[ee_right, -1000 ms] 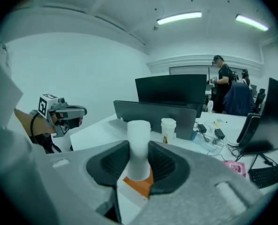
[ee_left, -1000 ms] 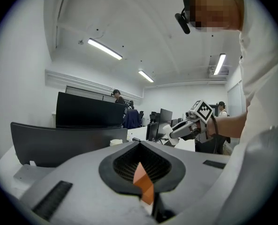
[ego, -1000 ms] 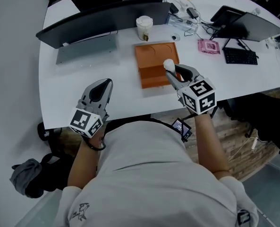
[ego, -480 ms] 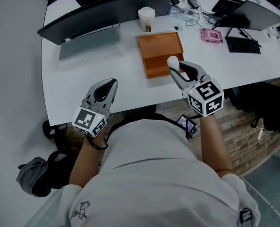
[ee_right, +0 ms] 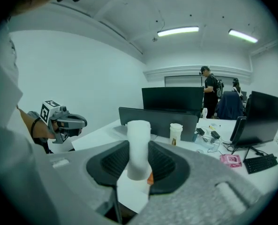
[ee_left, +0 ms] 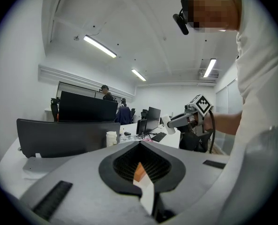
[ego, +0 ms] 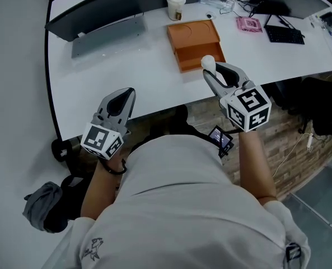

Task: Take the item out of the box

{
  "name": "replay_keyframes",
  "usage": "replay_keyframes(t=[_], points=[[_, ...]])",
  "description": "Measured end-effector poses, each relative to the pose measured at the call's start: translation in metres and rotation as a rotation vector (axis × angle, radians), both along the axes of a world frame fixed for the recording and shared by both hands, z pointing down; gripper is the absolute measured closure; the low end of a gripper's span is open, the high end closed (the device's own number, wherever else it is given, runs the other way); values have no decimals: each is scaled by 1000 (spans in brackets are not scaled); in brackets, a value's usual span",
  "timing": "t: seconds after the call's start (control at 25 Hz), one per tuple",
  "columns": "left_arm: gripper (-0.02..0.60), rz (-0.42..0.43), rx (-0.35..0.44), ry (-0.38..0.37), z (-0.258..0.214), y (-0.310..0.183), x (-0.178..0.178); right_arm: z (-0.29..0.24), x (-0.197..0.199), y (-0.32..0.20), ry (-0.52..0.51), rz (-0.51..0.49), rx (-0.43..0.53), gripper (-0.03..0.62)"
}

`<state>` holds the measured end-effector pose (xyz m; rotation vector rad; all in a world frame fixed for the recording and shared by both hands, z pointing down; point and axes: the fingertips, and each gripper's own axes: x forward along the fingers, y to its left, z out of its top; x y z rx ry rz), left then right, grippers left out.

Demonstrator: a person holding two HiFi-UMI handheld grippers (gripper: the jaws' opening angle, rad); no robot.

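Note:
The orange box (ego: 193,41) lies open on the white table (ego: 126,72), its lid folded back. My right gripper (ego: 210,70) is shut on a white cylindrical item (ego: 208,63), held upright above the table's near edge, just on my side of the box. In the right gripper view the white item (ee_right: 139,144) stands between the dark pads (ee_right: 111,165). My left gripper (ego: 125,97) hovers by the table's front edge at the left, jaws together and empty; in its own view the left gripper (ee_left: 139,145) points at the desk.
A paper cup (ego: 176,5) stands behind the box, next to a dark monitor back (ego: 110,10) and a grey panel (ego: 107,35). A pink object (ego: 249,24), a black keyboard (ego: 283,33) and cables lie at the far right. People stand in the background (ee_right: 209,90).
My right gripper has drawn back from the box toward the table's near edge with the white item in it. The left gripper has stayed near the front edge.

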<state>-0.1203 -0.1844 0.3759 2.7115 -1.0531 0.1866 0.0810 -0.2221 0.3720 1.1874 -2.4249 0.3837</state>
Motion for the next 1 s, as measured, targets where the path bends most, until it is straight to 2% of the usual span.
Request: replay_keyframes(t=[0.32,0.56,0.76,1.0], points=[[583,50,43,33,-18,44,-31,-1,-29,57,-7,54,20,468],[583,112,42,66,-21,75,-35,0,-30,101,10,122,22,468],[583,141,37,90,-34,93,-25,-8,-19,132,16,156,30,468],[583,152,55,94,-47,117,5,-13,5,168,-2,152,42,468]])
